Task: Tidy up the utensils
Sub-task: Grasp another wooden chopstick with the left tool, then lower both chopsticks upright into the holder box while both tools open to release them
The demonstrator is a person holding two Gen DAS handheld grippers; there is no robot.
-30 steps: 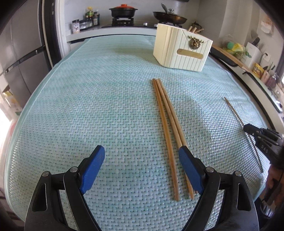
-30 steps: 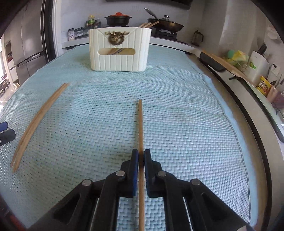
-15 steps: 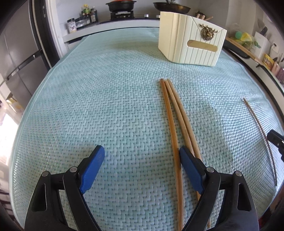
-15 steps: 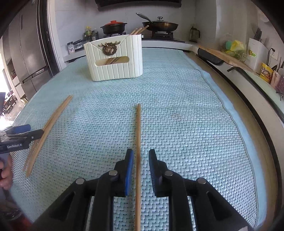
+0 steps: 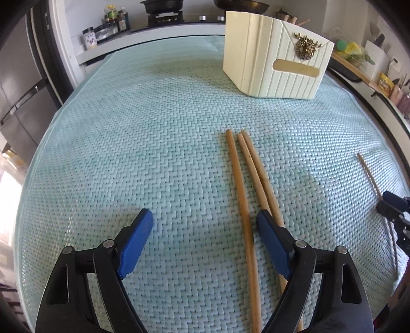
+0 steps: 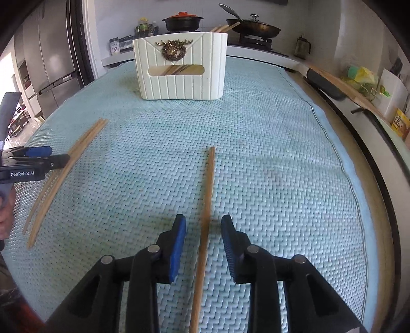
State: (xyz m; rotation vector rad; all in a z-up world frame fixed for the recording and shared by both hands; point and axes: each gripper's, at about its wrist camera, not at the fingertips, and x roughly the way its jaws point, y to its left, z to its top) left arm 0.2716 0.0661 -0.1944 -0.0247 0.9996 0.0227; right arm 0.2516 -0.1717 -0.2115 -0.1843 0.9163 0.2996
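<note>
Three wooden chopsticks [image 5: 246, 184] lie side by side on the teal woven mat [image 5: 153, 143]. My left gripper [image 5: 205, 228] is open just above them, its right finger over two of them. A single chopstick [image 6: 208, 189] lies lengthwise between the fingers of my right gripper [image 6: 203, 225], which is open around it without touching. The cream utensil holder [image 6: 180, 69] with a gold deer emblem stands at the far side of the mat, with chopsticks inside. The three chopsticks also show in the right wrist view [image 6: 64, 174], at the left.
A stove with a red-lidded pot [image 6: 183, 21] and a wok [image 6: 252, 25] stands behind the mat. A fridge [image 6: 51, 56] is at the left. A counter with packets and bags [image 6: 364, 79] runs along the right edge.
My right gripper has opened and let go of the single chopstick, which now lies on the mat. My left gripper has moved forward over the three chopsticks, staying open.
</note>
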